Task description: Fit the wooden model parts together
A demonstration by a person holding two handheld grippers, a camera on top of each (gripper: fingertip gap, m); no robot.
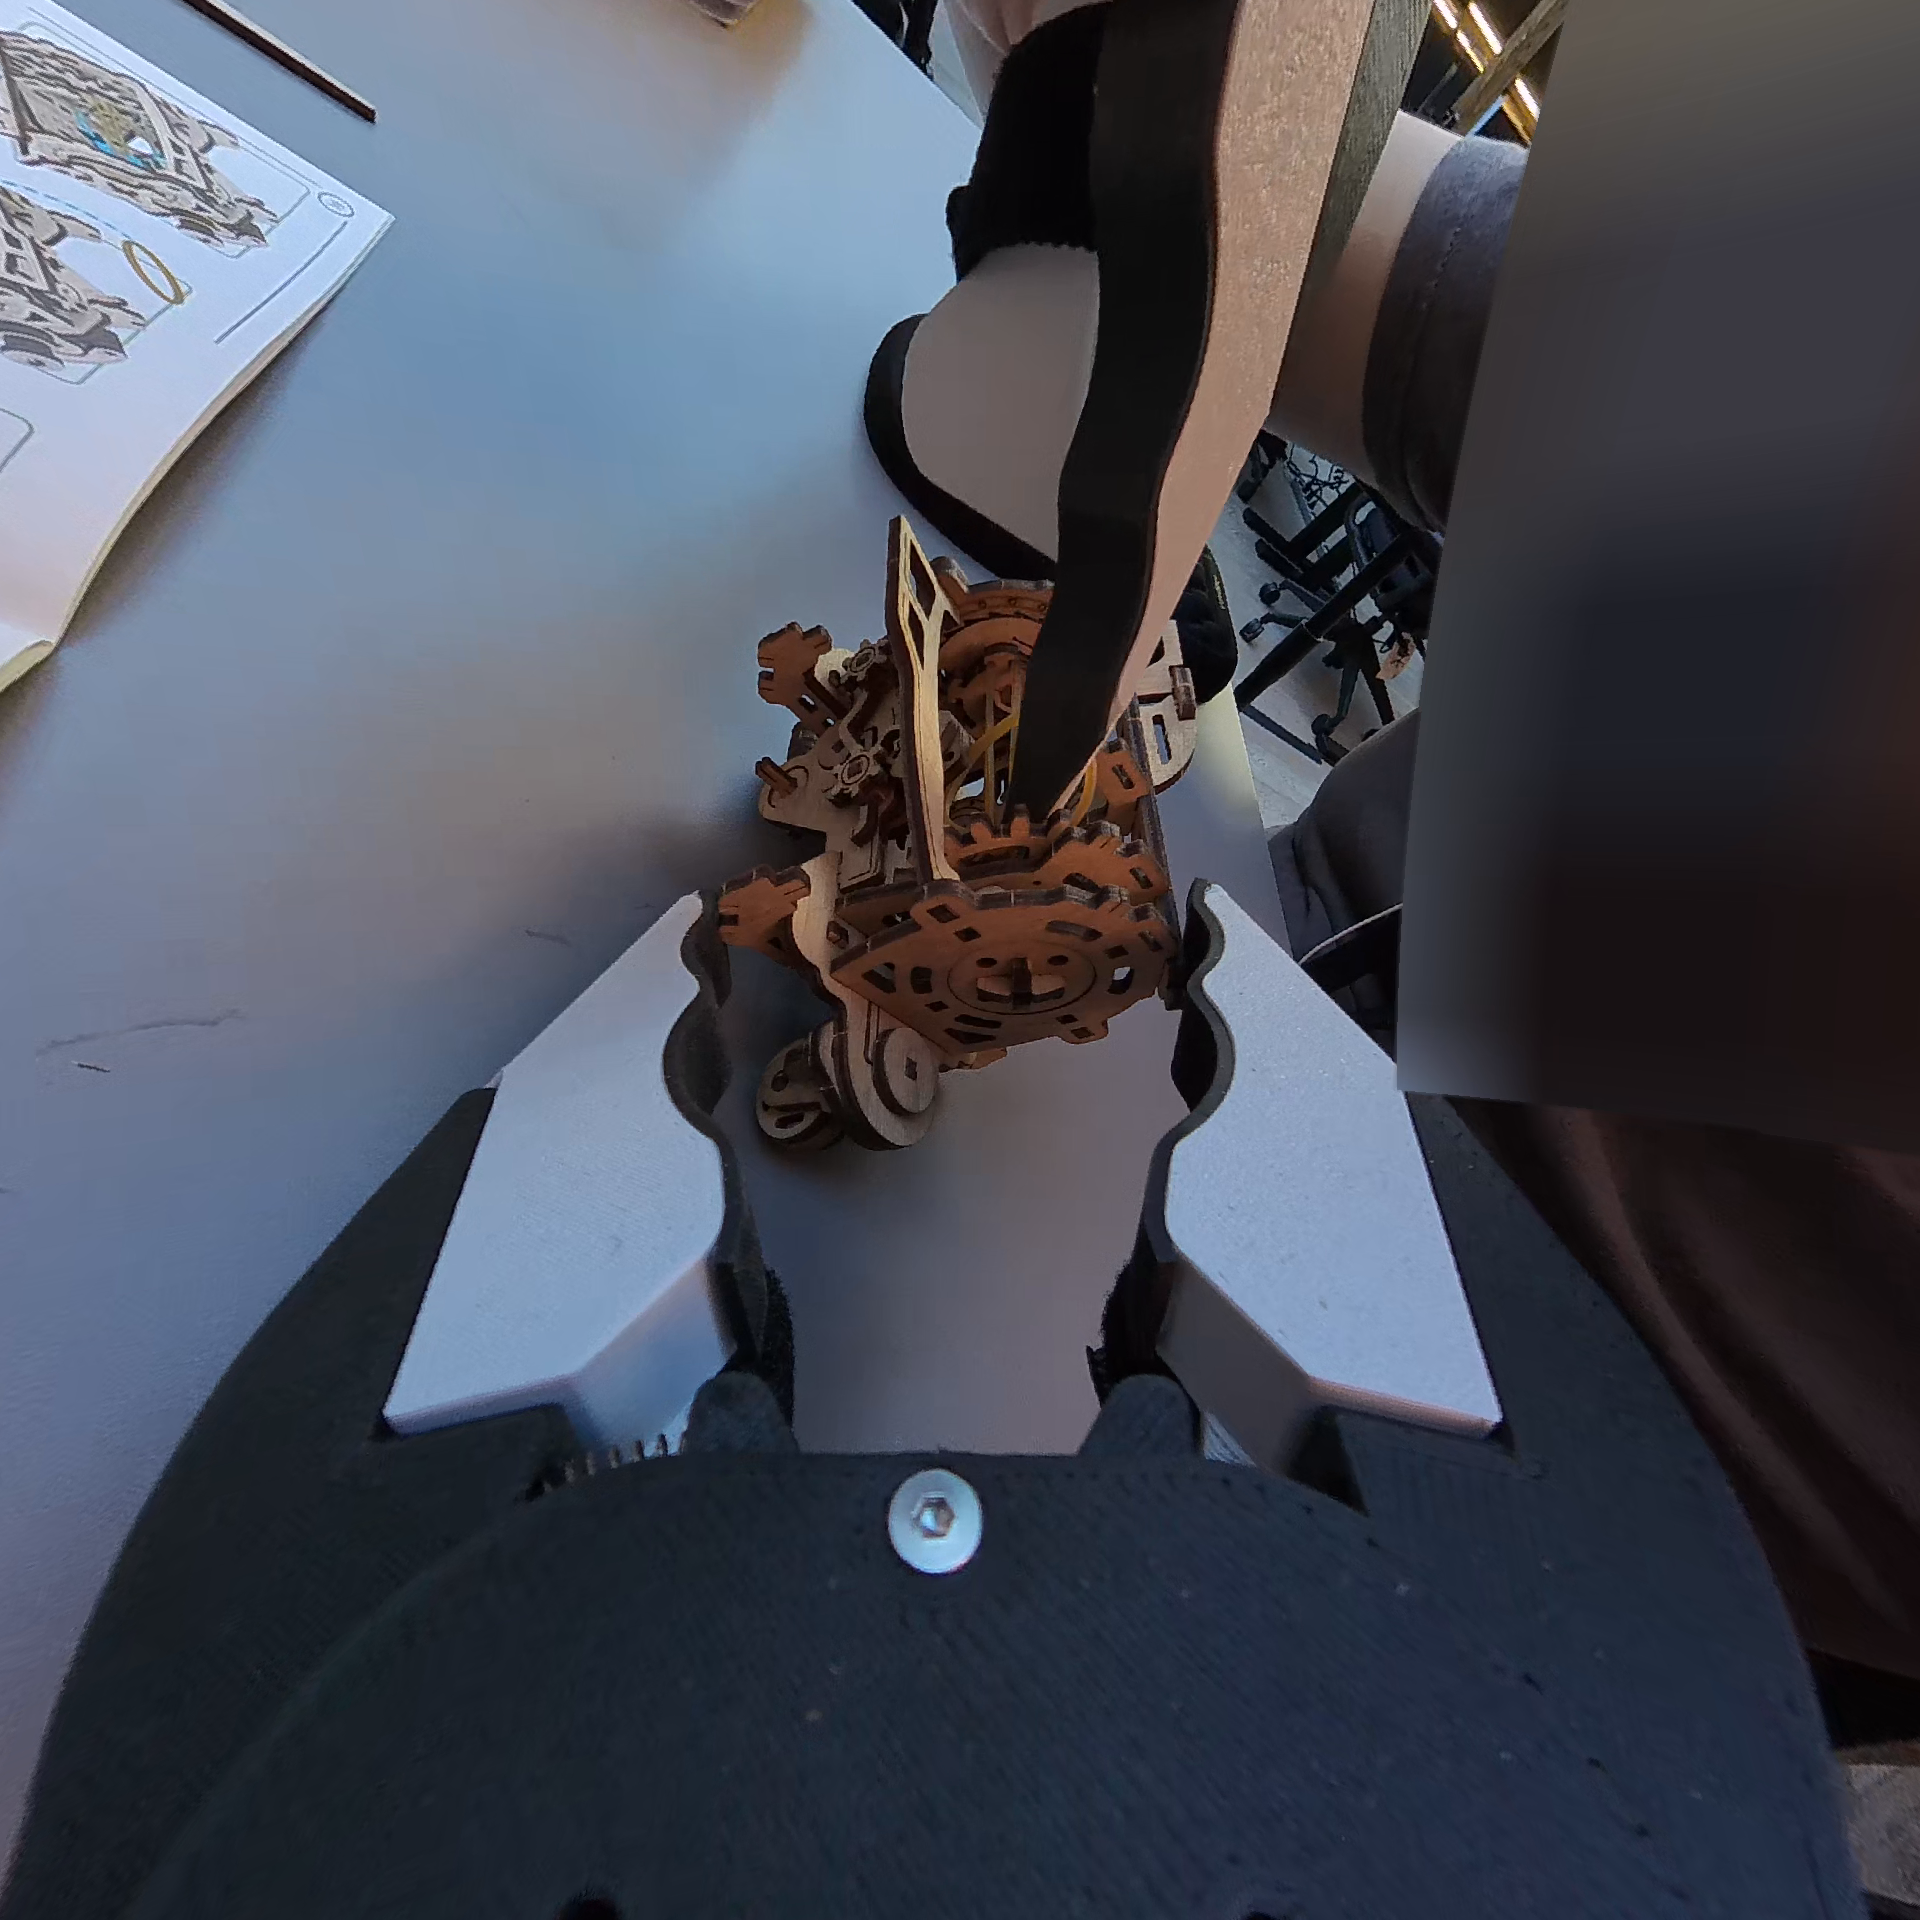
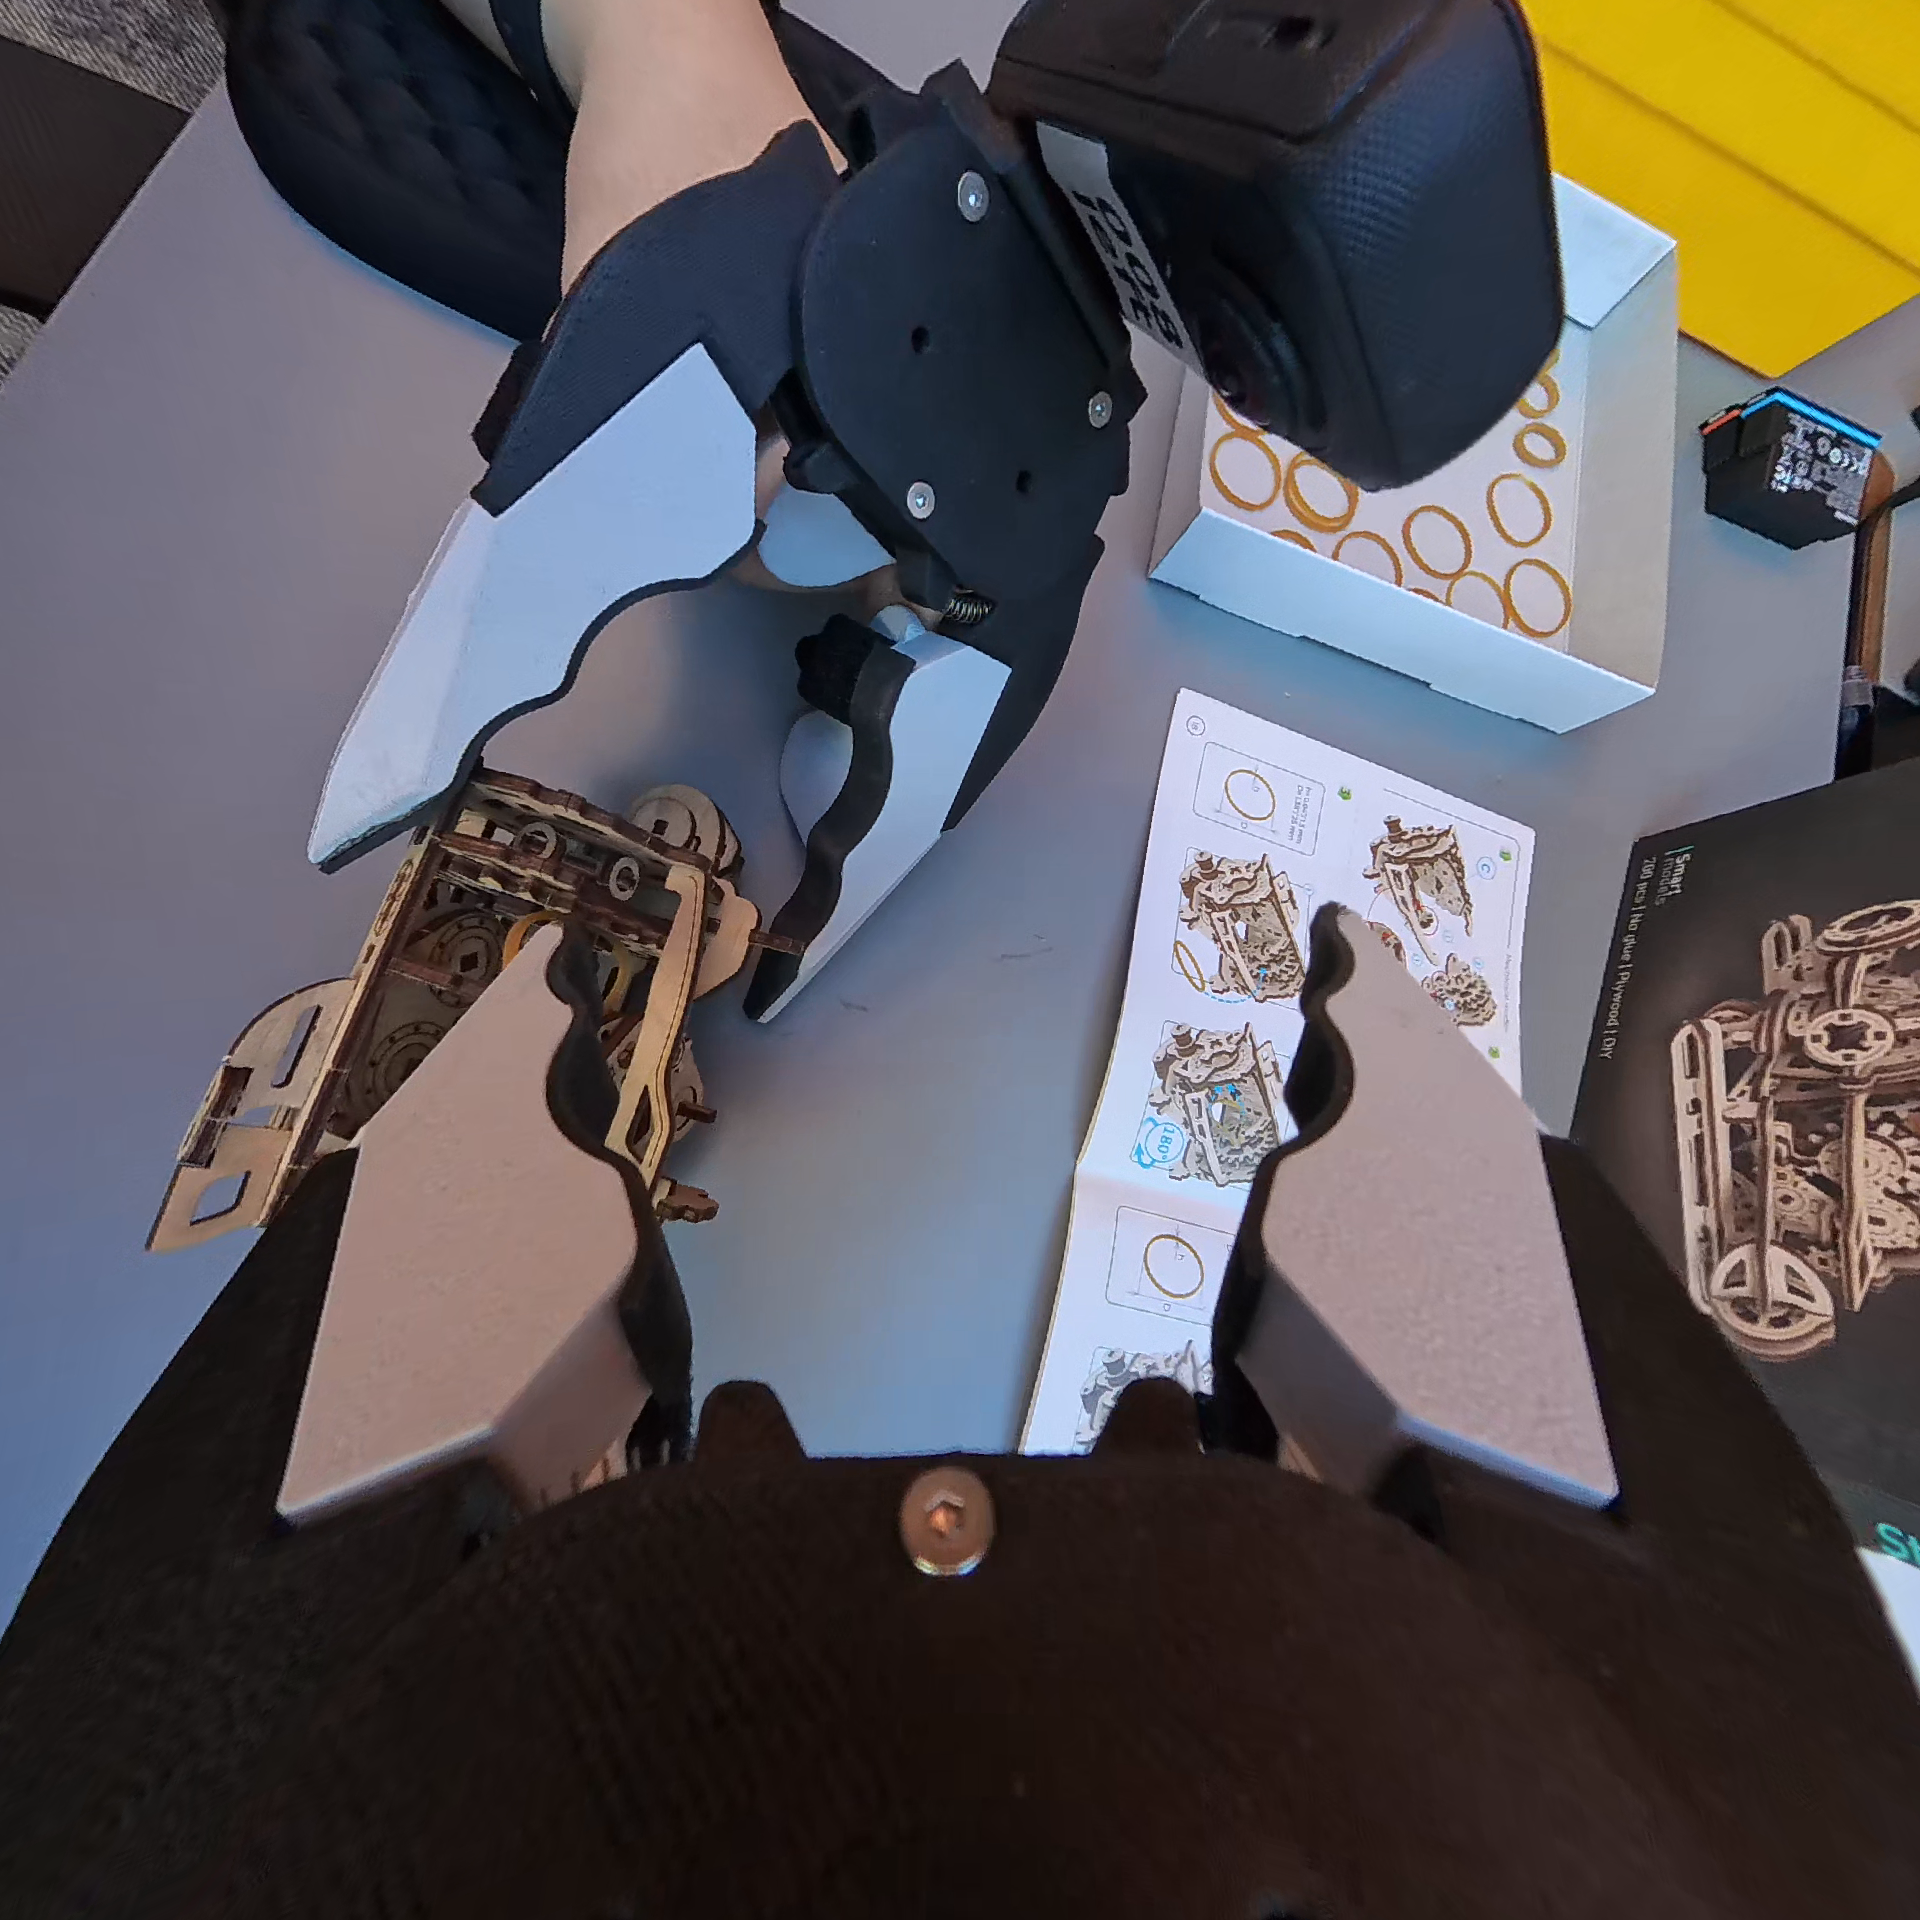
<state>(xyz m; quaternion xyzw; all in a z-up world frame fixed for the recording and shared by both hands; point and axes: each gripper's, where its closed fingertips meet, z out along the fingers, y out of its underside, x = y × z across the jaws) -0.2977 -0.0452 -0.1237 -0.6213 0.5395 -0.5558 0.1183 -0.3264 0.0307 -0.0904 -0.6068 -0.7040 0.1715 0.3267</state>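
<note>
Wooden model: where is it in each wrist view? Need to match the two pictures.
Left wrist view: wooden model at centre, on the grey table, between the left gripper tips.
Right wrist view: wooden model left of centre, partly behind the right gripper finger.
Shared landmark: instruction sheet.

A big grey table (image 1: pixel 499 644) fills most of both views, and bright light falls across its top. Past the table's far right edge in the left wrist view, there is a pale floor (image 1: pixel 1283 748) with black chair legs on wheels (image 1: pixel 1340 623). Long lamps (image 1: pixel 1475 47) glow up high. In the right wrist view, something bright yellow (image 2: pixel 1756 156) lies off to the far right, and a black padded chair (image 2: pixel 395 156) sits at the far left.
</note>
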